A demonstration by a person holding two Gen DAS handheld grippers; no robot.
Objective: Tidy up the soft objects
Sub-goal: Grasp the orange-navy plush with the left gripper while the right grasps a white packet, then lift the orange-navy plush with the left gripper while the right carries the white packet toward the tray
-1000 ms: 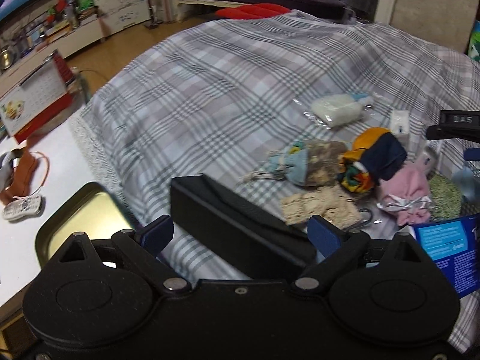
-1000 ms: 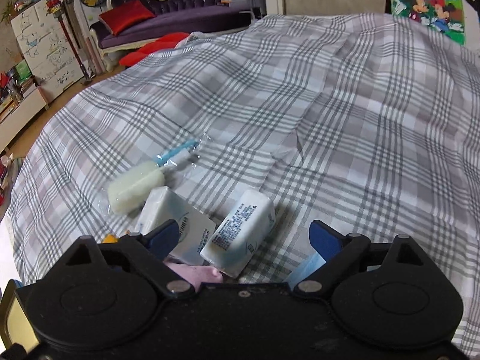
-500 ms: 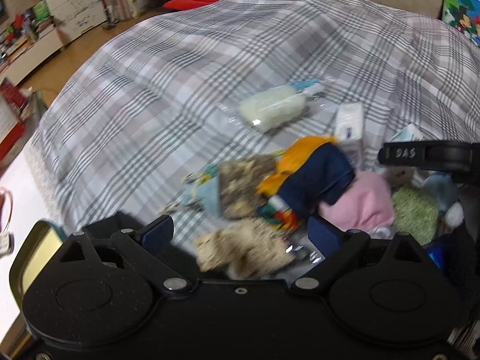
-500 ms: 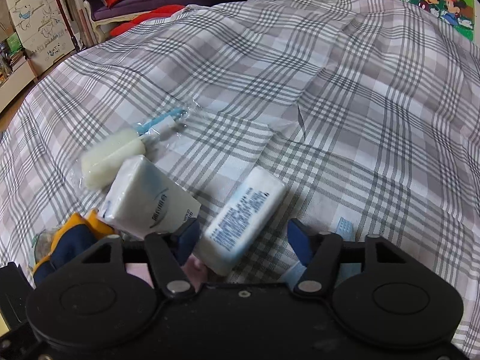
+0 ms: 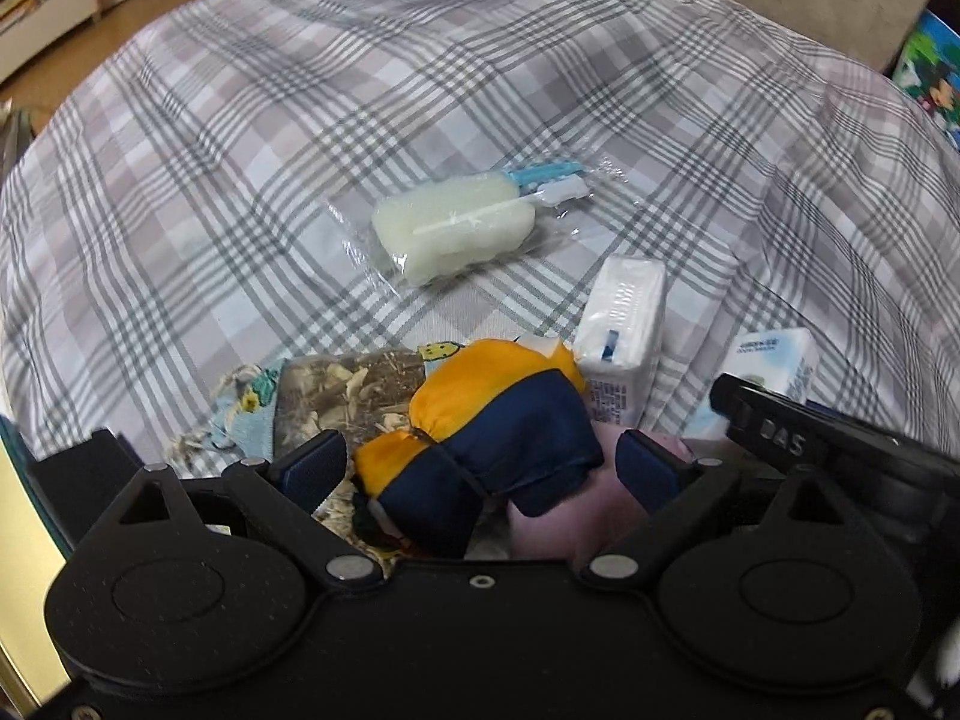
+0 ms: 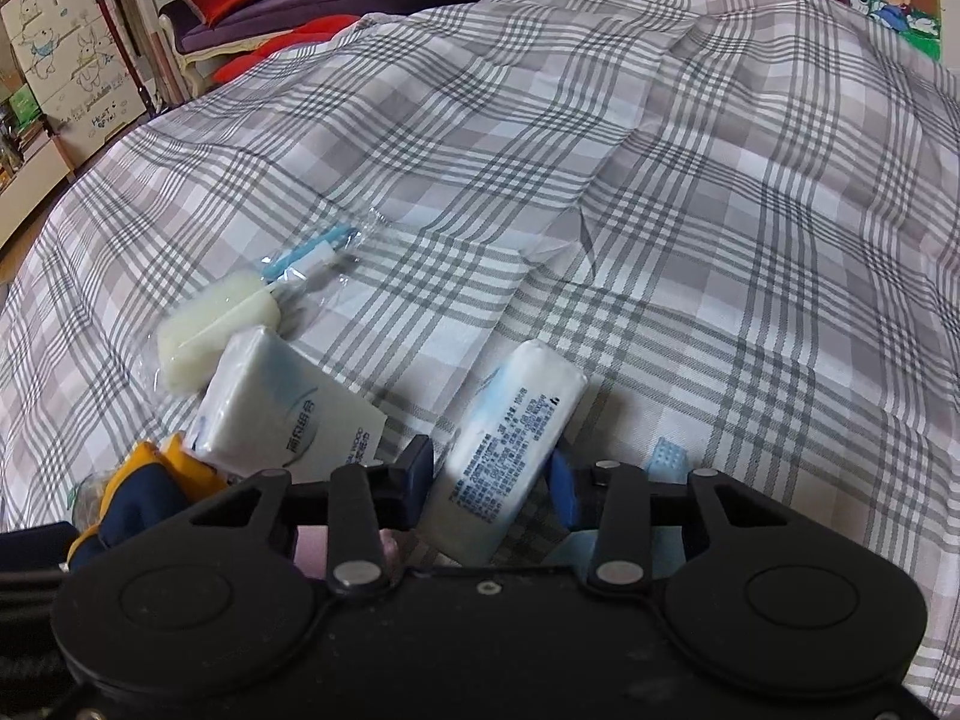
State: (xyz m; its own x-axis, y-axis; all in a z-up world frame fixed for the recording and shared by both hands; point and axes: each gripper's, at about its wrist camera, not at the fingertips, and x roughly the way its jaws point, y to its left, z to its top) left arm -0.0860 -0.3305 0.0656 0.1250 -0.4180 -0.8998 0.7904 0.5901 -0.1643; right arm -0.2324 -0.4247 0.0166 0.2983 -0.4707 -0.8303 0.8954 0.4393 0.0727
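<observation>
Right tongs have been narrowed onto the tissue pack, long axis running away from them; left tongs are held wide around the orange-navy pouch.

**Bed and what lies on it**

A bed covered with a grey-and-white plaid sheet is seen in both views. Well ahead of the left claw, a bagged sponge lies flat. Two tissue packs are found on the sheet: one between the right claw's fingers, the other just left of them. An orange-and-navy pouch lies between the left claw's fingers, with a patterned cloth just to its left.
</observation>
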